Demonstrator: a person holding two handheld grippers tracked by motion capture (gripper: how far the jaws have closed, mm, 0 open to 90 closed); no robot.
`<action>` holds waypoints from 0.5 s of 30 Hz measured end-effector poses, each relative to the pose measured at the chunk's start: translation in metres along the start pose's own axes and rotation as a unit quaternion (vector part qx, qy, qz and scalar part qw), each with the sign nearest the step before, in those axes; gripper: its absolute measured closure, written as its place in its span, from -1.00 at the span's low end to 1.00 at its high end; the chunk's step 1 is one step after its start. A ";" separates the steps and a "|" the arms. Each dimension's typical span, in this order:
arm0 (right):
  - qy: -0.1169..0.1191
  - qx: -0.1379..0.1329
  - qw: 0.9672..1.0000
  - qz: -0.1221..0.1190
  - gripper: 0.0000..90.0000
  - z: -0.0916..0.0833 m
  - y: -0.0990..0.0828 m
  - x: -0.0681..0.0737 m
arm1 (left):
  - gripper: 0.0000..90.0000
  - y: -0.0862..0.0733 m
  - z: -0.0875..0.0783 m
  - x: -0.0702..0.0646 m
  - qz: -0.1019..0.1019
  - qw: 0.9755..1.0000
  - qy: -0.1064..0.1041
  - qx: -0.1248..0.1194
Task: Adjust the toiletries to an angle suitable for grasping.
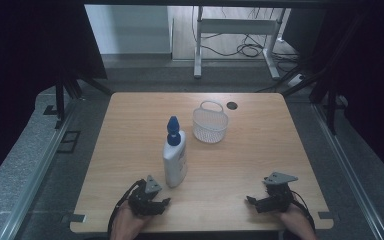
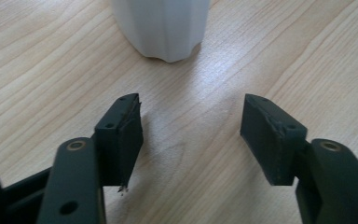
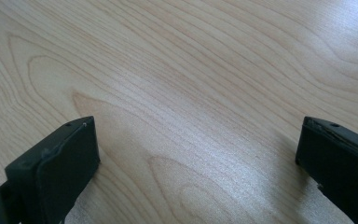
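A white bottle [image 1: 175, 159] with a blue cap stands upright near the middle of the wooden table [image 1: 130, 120]. Its base [image 2: 161, 28] rises just beyond my left gripper [image 2: 191, 123], whose jaws stand apart with only bare wood between them. In the high view that left gripper [image 1: 164, 202] lies at the front left, just short of the bottle. My right gripper [image 1: 250, 200] rests at the front right, apart from the bottle. Its jaws [image 3: 196, 154] stand wide over bare tabletop.
A white mesh basket [image 1: 210, 123] with a handle stands behind and right of the bottle. A round cable hole [image 1: 231, 105] sits near the table's far edge. Dark curtains and metal rails flank the table; a desk frame [image 1: 235, 30] stands beyond.
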State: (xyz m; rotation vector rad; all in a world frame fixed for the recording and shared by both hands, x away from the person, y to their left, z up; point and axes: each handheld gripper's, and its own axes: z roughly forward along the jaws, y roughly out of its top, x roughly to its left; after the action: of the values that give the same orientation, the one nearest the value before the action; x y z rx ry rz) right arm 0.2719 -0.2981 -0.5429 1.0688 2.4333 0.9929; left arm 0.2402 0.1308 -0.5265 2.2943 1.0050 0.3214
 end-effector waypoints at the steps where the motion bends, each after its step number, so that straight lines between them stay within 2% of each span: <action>1: 0.000 0.000 1.000 0.000 -1.00 0.000 0.000 0.000 | -0.09 0.000 0.000 0.001 -0.001 1.000 -0.001 -0.002; 7: 0.000 0.000 1.000 0.000 -1.00 0.000 0.000 0.000 | 0.10 0.002 0.000 0.005 0.005 1.000 -0.001 -0.012; 15: 0.001 0.000 1.000 -0.001 -1.00 0.000 0.000 0.000 | 0.38 0.006 -0.002 0.014 -0.019 0.999 -0.007 -0.040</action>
State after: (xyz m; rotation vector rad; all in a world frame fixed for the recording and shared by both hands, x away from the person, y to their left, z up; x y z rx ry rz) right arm 0.2723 -0.2978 -0.5429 1.0655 2.4353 0.9937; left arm 0.2521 0.1385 -0.5219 2.2006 1.0083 0.3240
